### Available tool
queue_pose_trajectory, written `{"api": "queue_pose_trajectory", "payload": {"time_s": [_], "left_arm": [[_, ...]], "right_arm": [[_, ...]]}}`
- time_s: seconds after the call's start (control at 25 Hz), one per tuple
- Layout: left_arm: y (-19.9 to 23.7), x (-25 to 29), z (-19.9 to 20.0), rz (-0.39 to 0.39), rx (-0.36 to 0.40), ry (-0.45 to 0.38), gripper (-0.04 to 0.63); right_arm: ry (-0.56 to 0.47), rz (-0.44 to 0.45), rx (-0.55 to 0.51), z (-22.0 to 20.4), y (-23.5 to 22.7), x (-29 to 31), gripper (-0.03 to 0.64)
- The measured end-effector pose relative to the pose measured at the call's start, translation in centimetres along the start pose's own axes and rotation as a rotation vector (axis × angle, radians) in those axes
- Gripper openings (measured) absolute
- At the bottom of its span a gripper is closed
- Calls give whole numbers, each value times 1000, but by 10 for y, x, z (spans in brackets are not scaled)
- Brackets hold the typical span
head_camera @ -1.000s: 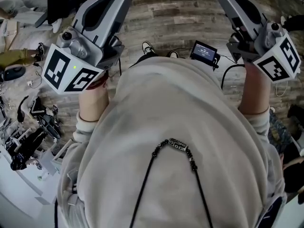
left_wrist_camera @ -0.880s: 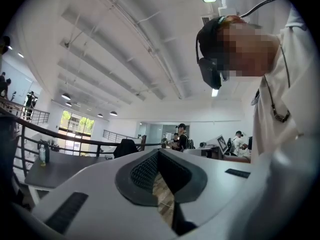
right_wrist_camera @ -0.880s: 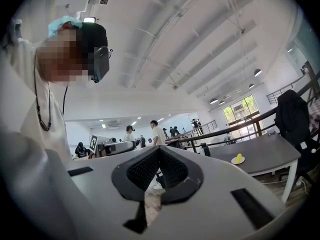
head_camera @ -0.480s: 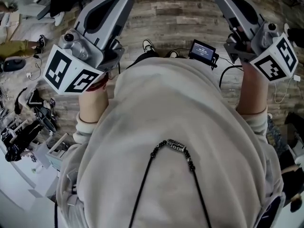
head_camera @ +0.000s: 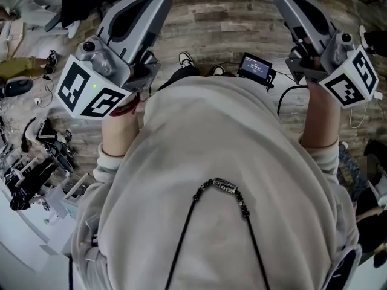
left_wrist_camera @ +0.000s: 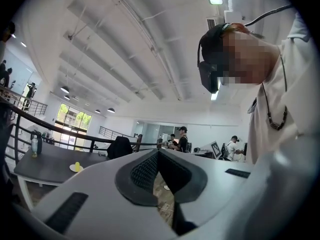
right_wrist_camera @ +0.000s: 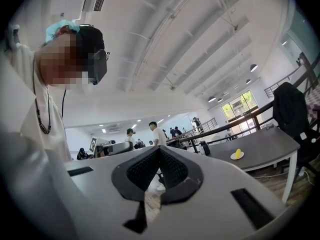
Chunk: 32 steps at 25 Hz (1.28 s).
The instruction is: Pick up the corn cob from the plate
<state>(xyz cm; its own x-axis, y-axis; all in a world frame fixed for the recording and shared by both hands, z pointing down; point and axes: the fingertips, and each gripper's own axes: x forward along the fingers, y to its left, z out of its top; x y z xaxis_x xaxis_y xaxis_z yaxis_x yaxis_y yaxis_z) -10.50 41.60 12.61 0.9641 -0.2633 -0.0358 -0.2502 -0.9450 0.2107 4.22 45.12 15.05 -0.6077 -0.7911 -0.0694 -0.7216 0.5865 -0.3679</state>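
Evidently, left gripper (left_wrist_camera: 159, 151) and right gripper (right_wrist_camera: 160, 149) are closed empty; the corn cob (right_wrist_camera: 238, 153) far beyond the jaws could be shoved, not gripped.

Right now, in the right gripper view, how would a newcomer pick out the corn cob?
Look at the long dark grey table on the right, below the railing. On its left half sits a small white plate, and the corn cob is the stubby piece on it. It is the only bright yellow thing on that tabletop.
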Motion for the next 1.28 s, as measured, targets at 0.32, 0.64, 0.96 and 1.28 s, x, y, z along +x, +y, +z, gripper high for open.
{"api": "queue_pose_trajectory", "payload": {"time_s": [0.32,0.64,0.96,1.28], "left_arm": [[-12,11,19,-31,32,0,3],[2,60,8,-172,25,9,3],[21,95,3,-278,52,24,3],[78,112,4,-358,12,22,3]], "right_arm": [[-62,-49,-12,22,0,-23,15],[-95,-213,-13,25,-35,-51,15],[-132,-393,-77,44,-60,-81,15],[-71,-425,-107,45,-77,-19,15]]}}
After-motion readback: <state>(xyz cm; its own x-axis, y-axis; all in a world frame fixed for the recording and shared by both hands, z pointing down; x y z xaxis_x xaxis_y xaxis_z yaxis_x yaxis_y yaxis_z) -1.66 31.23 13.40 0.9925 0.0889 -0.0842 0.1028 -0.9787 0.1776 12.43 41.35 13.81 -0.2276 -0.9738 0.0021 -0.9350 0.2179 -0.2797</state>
